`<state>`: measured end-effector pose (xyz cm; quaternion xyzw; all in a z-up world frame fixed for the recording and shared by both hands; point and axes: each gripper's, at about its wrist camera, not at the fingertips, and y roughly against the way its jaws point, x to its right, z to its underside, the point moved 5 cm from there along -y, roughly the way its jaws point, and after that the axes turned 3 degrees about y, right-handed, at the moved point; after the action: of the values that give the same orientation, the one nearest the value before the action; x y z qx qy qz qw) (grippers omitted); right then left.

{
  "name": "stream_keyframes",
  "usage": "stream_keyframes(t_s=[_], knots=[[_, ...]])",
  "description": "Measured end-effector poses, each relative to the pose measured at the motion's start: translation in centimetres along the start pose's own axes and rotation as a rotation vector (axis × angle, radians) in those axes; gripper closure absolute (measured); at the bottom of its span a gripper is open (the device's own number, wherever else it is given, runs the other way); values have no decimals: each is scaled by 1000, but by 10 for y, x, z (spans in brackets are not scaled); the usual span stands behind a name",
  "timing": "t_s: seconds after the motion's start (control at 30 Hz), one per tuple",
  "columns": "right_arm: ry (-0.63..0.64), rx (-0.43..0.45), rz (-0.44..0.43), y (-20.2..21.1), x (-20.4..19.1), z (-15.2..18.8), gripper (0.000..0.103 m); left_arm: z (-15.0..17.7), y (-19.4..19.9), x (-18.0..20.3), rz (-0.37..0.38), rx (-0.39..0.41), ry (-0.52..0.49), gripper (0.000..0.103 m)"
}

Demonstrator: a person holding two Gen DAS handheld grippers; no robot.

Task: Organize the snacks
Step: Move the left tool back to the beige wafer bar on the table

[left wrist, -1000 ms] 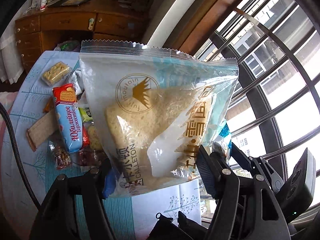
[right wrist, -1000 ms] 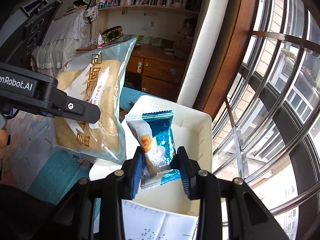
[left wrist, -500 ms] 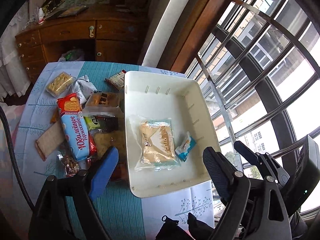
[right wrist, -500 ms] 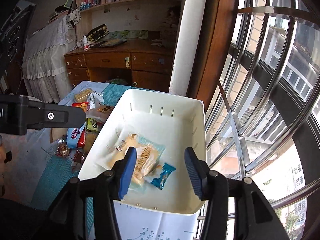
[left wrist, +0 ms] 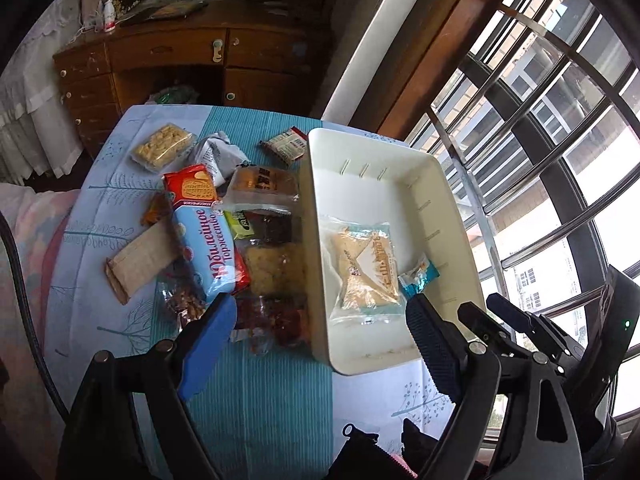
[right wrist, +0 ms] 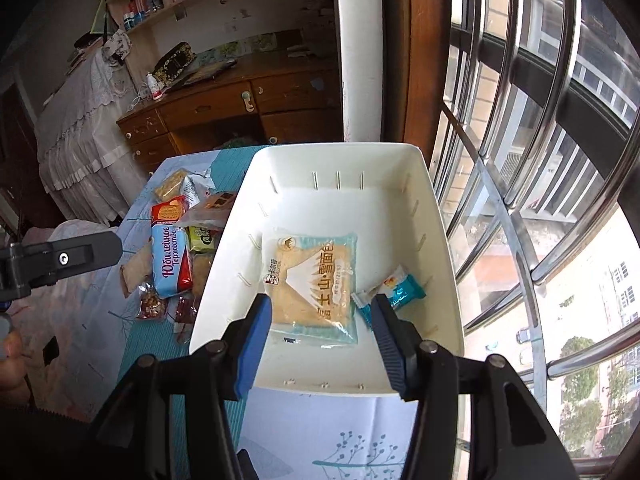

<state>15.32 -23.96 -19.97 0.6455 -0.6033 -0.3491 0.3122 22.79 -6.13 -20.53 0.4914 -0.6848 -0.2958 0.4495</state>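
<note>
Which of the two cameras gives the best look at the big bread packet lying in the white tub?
The right wrist view: the clear bread packet lies close and central, print readable. The left wrist view shows the packet smaller and off-centre in the white plastic tub.

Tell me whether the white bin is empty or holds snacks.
Not empty. The white bin holds two snacks lying flat on its floor: a bread packet and a small blue packet. Other snacks lie outside.

2 packets (right wrist: 314, 284) lie in bin (right wrist: 436, 240), right of snacks (left wrist: 208, 248).

The left gripper (left wrist: 320, 332) and right gripper (right wrist: 322, 320) both hang with fingers spread wide, gripping nothing.
</note>
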Motion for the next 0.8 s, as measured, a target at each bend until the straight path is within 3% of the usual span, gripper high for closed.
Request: stream_keyframes(t_s=[0.53, 0.63, 0.8], knots=[[-273, -179, -88, -24, -54, 22, 50, -1, 18, -85, -66, -68, -126, 17], [-312, -196, -89, -24, -67, 23, 42, -4, 18, -99, -88, -81, -169, 17], [-453, -237, -113, -29, -82, 29, 42, -10, 15, -126, -103, -112, -210, 17]])
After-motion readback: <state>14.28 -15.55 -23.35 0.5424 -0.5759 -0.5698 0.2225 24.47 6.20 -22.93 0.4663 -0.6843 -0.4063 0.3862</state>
